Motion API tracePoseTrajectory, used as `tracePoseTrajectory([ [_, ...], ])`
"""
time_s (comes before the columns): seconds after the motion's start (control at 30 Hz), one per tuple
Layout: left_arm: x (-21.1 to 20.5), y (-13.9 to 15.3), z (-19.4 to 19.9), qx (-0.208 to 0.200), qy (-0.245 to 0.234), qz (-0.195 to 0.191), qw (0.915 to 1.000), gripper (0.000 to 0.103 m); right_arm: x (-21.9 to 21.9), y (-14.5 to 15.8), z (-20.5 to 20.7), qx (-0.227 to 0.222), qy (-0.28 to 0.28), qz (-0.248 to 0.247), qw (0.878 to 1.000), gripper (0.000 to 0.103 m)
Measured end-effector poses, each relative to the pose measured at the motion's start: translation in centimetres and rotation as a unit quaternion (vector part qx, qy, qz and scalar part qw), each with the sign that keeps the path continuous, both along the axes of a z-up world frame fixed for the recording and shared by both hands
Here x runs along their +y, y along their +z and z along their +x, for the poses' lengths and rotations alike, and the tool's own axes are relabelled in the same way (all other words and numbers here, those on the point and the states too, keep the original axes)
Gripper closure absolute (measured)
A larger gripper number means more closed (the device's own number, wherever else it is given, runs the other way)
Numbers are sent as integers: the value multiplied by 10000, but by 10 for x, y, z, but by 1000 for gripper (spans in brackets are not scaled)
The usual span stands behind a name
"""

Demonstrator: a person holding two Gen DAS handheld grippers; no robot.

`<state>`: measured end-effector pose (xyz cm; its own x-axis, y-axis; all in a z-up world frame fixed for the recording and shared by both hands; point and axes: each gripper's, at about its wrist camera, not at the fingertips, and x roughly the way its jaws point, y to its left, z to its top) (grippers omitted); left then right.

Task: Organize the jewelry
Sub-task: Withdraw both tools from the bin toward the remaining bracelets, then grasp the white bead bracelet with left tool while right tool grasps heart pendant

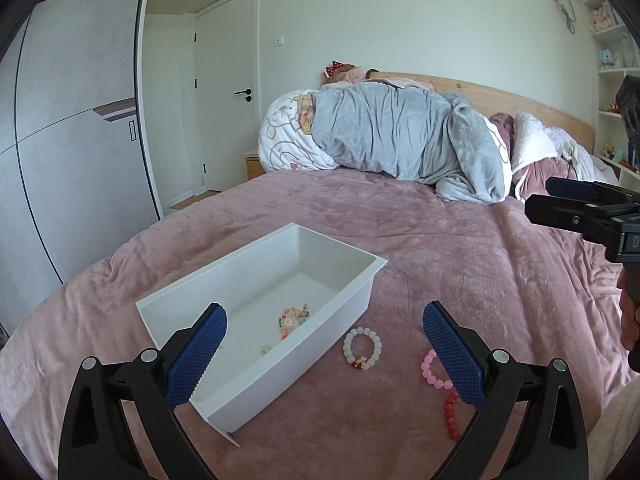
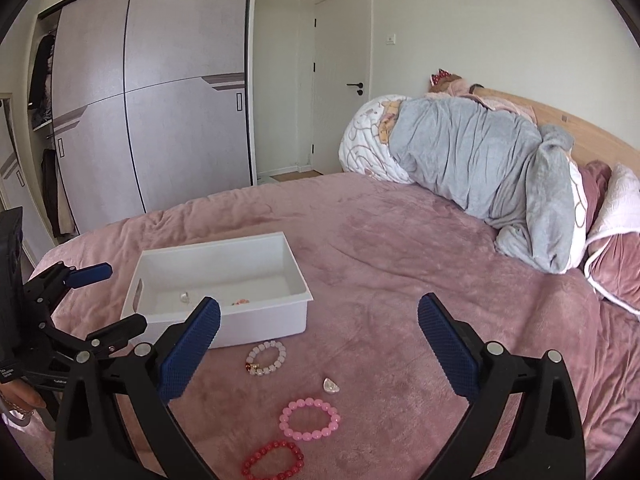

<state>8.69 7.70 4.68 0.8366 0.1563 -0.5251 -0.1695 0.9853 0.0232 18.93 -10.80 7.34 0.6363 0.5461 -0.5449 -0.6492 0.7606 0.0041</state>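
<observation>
Bracelets lie loose on the soft pink blanket (image 2: 400,240): pink bracelet (image 2: 310,419) and red bracelet (image 2: 272,460) just under the right gripper (image 2: 319,320), white bracelet (image 2: 266,358) between it and the white box (image 2: 218,276). Both the right gripper and left gripper (image 1: 325,336) are wide open and hold nothing. Round beads could slip from the pads, or fingers might pinch fuzzy blanket too.
</observation>
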Motion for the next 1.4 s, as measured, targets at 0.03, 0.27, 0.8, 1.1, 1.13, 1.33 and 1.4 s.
tracePoseTrajectory([
  [0.03, -3, -4, 1, 36, -30, 47, 10000, 4, -1, -8, 3, 63, -6, -29, 10000, 5],
  [0.27, -16, -38, 19, 329, -212, 253, 9989, 4, -5, -52, 19, 319, -1, -111, 9994, 5],
  [0.8, -32, -132, 76, 766, -483, 212, 9957, 4, 21, -159, 79, 1390, 185, -610, 9882, 53],
  [1.1, -32, -167, 104, 1063, -533, 186, 9927, 27, 29, -194, 90, 1774, 305, -842, 9800, 64],
  [1.13, -31, -170, 106, 1068, -510, 175, 9928, 29, 30, -196, 91, 1813, 318, -822, 9795, 64],
  [1.33, -23, -184, 121, 1314, -588, -152, 9895, 46, 36, -206, 93, 1957, 458, -832, 9761, 83],
  [1.4, -22, -189, 123, 1344, -617, -260, 9887, 47, 37, -206, 91, 1913, 482, -863, 9765, 83],
])
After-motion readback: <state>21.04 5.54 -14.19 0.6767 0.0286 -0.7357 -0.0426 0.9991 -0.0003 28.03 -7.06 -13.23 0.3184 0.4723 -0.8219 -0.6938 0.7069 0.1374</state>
